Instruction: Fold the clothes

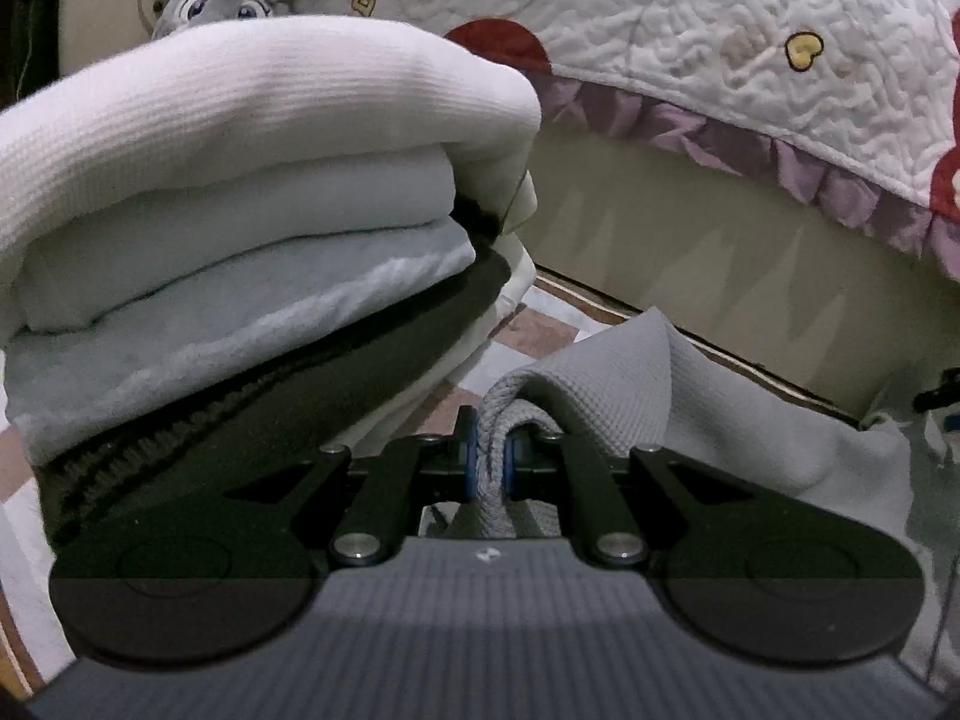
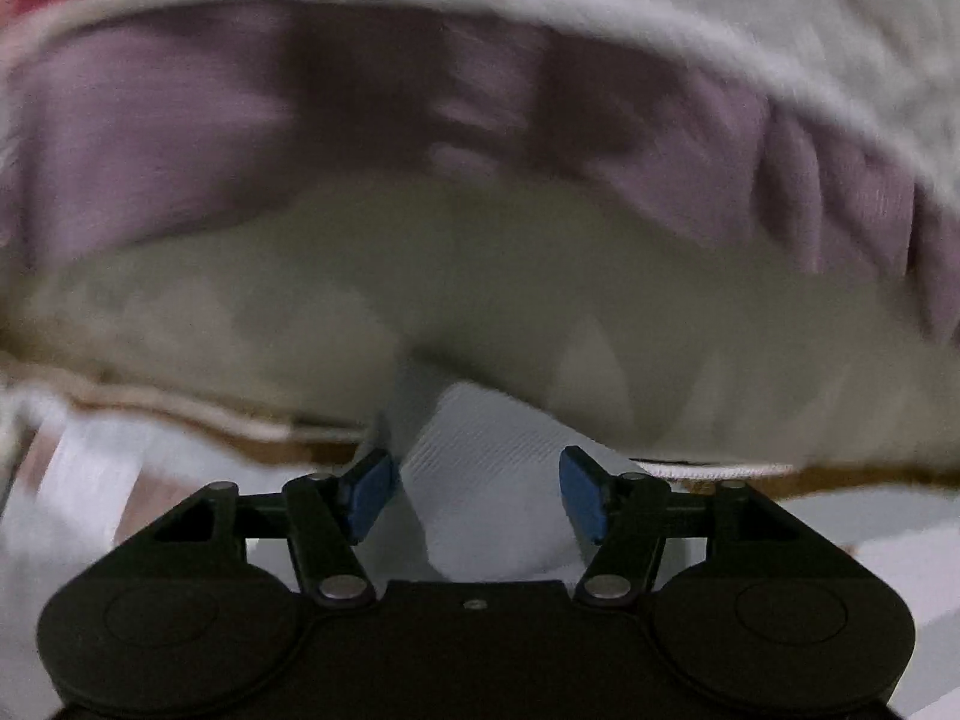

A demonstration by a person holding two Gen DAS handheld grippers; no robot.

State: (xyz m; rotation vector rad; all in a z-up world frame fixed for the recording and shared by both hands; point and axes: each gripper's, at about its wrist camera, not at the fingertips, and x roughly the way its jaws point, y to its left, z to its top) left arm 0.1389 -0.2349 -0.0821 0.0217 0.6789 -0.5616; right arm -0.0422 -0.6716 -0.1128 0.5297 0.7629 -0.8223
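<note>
L cam only: folded stack [image 1: 240, 192], L gripper [image 1: 491, 459] pinching grey cloth [image 1: 630, 396]

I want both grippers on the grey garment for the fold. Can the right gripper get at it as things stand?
Probably yes. The right gripper has open jaws with a fold of the grey garment already between them, nothing blocking. The left gripper is shut on its ribbed edge.

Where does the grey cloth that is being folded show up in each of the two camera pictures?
Left wrist view: grey cloth at bottom centre, a fold pinched in the shut left gripper.
Right wrist view: a pale ribbed cloth, likely the same one, at bottom centre between the open right gripper pads, untouched.
Shared landmark: the quilt's purple frill.
</note>
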